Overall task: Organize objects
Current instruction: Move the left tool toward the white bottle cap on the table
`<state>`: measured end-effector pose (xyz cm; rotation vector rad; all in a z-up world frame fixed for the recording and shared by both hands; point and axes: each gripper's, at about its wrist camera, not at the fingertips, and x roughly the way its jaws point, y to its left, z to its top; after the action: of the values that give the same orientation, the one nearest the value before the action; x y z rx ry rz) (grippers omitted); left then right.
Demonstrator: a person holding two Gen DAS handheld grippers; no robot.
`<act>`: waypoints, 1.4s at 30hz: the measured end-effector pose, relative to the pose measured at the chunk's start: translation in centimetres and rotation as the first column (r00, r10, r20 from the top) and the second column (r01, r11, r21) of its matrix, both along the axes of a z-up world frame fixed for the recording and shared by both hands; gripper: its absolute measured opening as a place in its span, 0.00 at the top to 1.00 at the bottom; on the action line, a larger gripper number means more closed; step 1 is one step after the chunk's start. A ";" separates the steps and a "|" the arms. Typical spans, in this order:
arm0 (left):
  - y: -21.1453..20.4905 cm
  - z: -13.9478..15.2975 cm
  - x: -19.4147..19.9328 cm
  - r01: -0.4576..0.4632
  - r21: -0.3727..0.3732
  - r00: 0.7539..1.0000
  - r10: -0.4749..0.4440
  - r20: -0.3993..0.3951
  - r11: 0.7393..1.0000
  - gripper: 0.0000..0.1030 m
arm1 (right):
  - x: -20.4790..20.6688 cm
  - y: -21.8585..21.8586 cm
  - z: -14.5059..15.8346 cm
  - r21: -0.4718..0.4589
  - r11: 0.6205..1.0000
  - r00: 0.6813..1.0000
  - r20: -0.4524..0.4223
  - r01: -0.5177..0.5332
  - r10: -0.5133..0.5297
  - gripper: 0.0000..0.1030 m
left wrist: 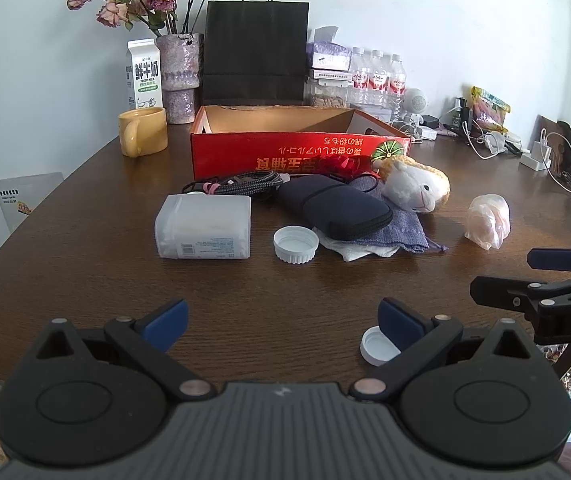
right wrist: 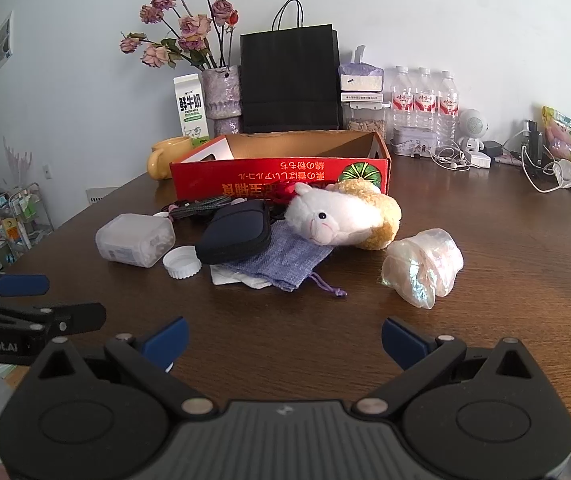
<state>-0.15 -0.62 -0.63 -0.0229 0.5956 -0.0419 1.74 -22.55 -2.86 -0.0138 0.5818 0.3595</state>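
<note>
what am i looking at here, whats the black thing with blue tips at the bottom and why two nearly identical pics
Those are two hand-held grippers, each carrying its own wide-angle camera looking along its fingers. One picture comes from the left gripper, the other from the right gripper. Both are open and hold nothing.

On the brown table lie things to tidy: a clear plastic box, a white cap, a dark zip pouch on a purple cloth bag, a plush sheep and a shiny shell. Behind them stands an open red carton.
</note>
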 end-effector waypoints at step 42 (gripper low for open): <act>-1.3 -0.4 0.2 0.023 0.010 0.999 -0.023 -0.035 1.000 0.00 | 0.5 -1.3 -0.7 -0.011 1.000 1.000 0.008 0.015 -0.015 0.00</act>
<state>0.05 -1.94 -0.98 -0.0066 0.6305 -0.0606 2.22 -23.87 -3.51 -0.0219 0.5760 0.3415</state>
